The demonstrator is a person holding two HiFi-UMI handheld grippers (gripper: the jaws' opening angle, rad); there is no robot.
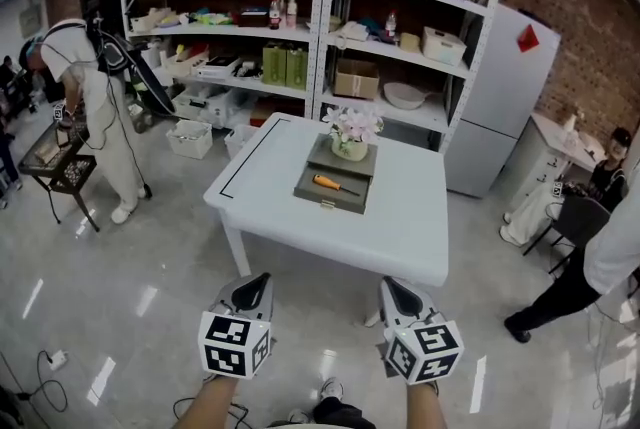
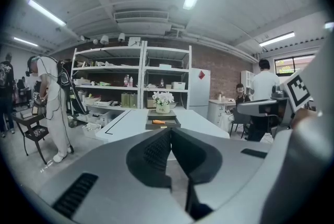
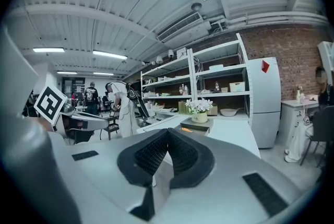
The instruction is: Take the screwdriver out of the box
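While the screwdriver (image 1: 335, 184) lies in the grey box (image 1: 325, 204) on the white table (image 1: 400, 232), well ahead, the left gripper (image 1: 262, 278) and right gripper (image 1: 388, 283) hang closed and empty. Best bet: step in, then part one gripper's jaws across the orange handle.

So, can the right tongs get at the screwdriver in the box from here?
Probably not yet: the right tongs are shut and short of the table, with the screwdriver lying mid-table in the open box. Nothing seems to block the way.
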